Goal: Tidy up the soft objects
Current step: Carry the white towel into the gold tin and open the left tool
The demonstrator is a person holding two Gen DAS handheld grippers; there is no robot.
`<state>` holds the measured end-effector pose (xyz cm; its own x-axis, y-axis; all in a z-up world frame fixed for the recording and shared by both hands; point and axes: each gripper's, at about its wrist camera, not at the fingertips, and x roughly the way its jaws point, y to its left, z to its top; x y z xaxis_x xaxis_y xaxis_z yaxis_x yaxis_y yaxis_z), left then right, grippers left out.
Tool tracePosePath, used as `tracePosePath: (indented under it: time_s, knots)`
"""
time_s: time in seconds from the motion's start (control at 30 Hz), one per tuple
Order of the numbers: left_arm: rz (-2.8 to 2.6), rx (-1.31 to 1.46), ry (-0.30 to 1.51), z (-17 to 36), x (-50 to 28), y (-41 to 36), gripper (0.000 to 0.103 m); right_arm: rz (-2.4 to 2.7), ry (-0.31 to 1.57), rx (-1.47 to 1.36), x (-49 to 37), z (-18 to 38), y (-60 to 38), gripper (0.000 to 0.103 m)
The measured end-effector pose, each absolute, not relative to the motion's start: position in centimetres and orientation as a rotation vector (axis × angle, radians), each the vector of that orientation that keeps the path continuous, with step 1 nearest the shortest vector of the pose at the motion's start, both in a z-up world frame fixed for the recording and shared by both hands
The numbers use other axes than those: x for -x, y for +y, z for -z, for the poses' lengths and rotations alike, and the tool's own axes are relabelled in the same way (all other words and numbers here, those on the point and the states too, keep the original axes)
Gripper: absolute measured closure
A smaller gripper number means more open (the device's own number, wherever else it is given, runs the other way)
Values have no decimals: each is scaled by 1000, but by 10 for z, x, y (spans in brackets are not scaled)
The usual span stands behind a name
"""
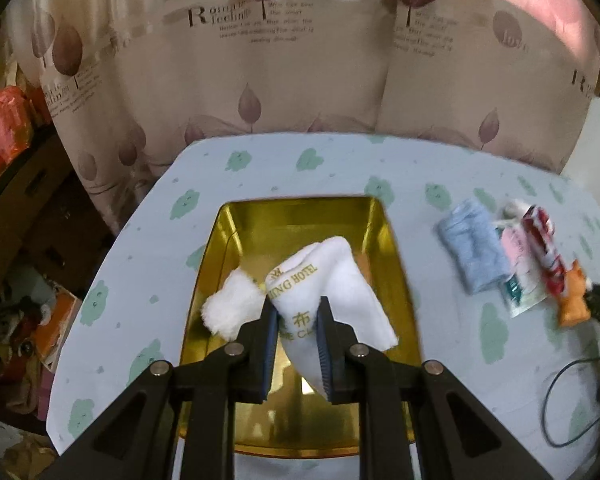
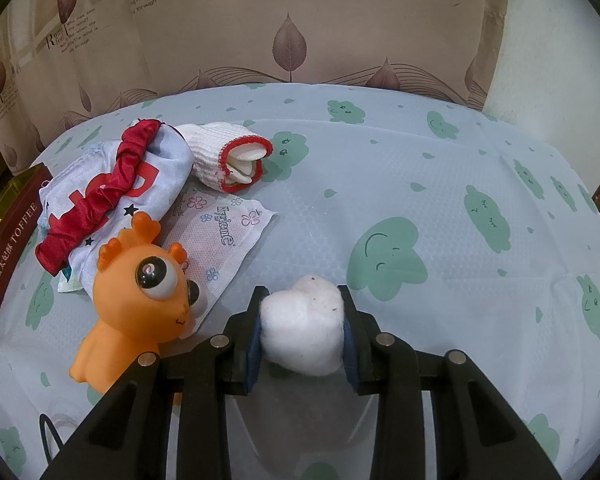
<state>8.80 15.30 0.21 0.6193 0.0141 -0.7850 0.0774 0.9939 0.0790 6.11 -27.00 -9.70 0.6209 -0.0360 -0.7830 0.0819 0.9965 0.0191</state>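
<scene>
My left gripper [image 1: 298,308] is shut on a white hotel cloth [image 1: 332,280] with gold lettering, held over the gold tin tray [image 1: 384,236]. A white cotton wad [image 1: 230,308] lies in the tray beside the left finger. My right gripper [image 2: 303,292] is shut on a white cotton ball [image 2: 302,328] above the tablecloth. To its left lie an orange squeeze toy [image 2: 140,300], a light blue printed cloth with a red scrunchie [image 2: 96,200] on it, a Hygiene packet [image 2: 224,228] and a rolled white sock [image 2: 228,156] with red trim.
The table [image 1: 420,176] wears a pale blue cloth with green prints. A folded blue towel [image 1: 474,248] lies right of the tray. A dark red Toffee box [image 2: 10,252] stands at the left edge. A black cable [image 1: 560,400] loops at the right. A leaf-print curtain hangs behind.
</scene>
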Motion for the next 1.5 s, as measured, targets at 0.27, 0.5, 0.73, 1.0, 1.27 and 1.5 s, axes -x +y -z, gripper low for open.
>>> tracePosePath:
  time_s: [0.27,0.5,0.73,1.0,1.27,1.5]
  knots:
    - [42,-153,966,24,-84,159,85,68,899,-54,-61,97,-269,70]
    - [15,-158,997,37,-87,170,85,68,899,-55,-61,97,-269,70]
    - [10,-155,1018,43,-90,175,82,69,899,-54,-61,97,-269,70]
    - [19,-149,1019,44,-89,177,76,70,899,-53,-61,97,-269,71]
    - [47,-110,985,33,-81,180,74,71,900,-52,-61,97,-267,71]
    - [34,-97,933,17,-69,181,73,71,900,-52,-61,98,-268,71]
